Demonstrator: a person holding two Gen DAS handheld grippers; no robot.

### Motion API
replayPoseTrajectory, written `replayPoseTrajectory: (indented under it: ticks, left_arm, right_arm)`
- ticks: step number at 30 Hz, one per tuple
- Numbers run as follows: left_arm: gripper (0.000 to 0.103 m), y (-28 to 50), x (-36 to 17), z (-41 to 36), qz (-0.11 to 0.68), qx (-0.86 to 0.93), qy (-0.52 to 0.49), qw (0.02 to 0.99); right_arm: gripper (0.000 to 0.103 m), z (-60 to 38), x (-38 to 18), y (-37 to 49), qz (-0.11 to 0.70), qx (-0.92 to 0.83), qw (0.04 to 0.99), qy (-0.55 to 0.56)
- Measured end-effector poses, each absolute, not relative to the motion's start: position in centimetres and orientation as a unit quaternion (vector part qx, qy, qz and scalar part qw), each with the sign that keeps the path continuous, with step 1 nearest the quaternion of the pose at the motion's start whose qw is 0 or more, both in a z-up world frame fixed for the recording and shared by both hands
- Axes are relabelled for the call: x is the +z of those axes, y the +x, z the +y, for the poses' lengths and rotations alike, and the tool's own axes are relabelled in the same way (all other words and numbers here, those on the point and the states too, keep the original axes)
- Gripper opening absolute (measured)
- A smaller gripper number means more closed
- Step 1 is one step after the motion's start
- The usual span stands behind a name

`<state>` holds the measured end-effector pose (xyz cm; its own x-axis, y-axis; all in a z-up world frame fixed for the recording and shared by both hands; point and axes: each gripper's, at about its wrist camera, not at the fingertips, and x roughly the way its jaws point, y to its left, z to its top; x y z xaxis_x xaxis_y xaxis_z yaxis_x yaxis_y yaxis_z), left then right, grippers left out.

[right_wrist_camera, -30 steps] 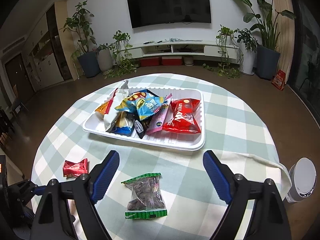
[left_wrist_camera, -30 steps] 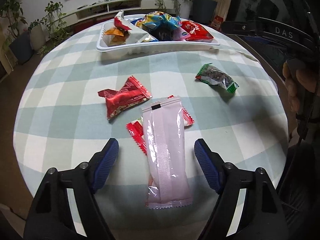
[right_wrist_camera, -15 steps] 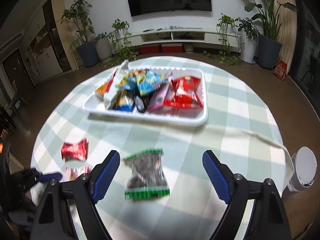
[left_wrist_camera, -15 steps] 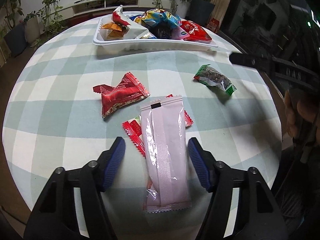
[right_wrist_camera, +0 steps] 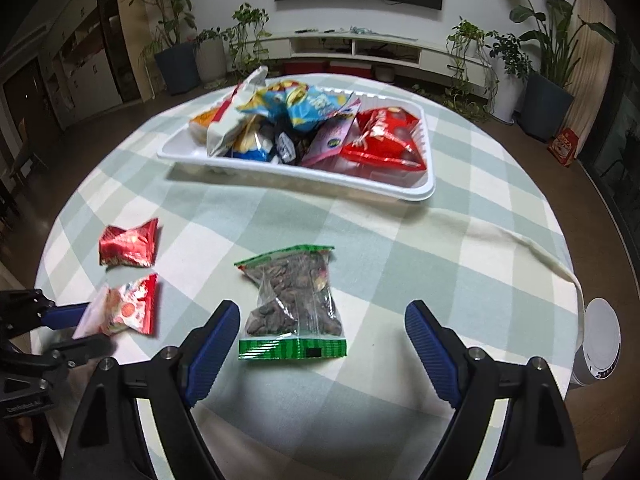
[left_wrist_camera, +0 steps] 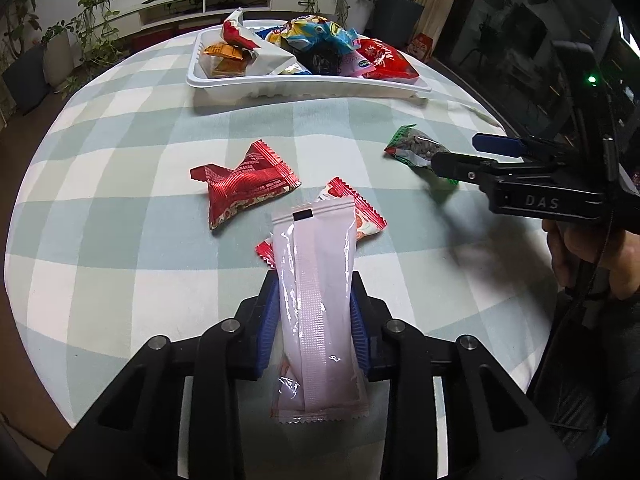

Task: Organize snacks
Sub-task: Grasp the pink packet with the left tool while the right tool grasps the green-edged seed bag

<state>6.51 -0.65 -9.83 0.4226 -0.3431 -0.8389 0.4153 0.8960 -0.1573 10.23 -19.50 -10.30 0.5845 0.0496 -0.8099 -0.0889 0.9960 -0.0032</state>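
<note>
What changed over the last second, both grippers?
The left gripper is closing around the pale pink packet; its blue fingers now sit against both sides. The right gripper, open, came down over the green-edged seed bag, nothing held. The white tray, the red wrapper and the packet under the pink one stayed put.

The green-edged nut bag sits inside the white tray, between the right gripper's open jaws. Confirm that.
Not quite. The nut bag lies on the checked tablecloth, well short of the white tray, not inside it. The right wrist view shows this. It does sit between the right gripper's open jaws.
</note>
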Motion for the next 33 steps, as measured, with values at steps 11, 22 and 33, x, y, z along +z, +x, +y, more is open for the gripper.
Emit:
replayPoseTrajectory:
  ticks: [11, 22, 33]
  left_arm:
    - [0.028, 5.1, -9.4, 1.8, 0.485, -0.213, 0.037, 0.847]
    - [0.028, 5.0, -9.4, 2.5, 0.481, -0.214, 0.024, 0.850]
    - [0.028, 5.2, -9.7, 2.7, 0.481, -0.220, 0.015, 0.848]
  right_arm:
    - [0.087, -19.3, -10.6, 10.3, 0.459, 0.046, 0.887, -0.023]
    - [0.077, -18.7, -12.0, 11.7, 0.480, 0.048, 0.875, -0.036]
    - [0.053, -18.8, -11.7, 11.8, 0.480, 0.059, 0.875, -0.034]
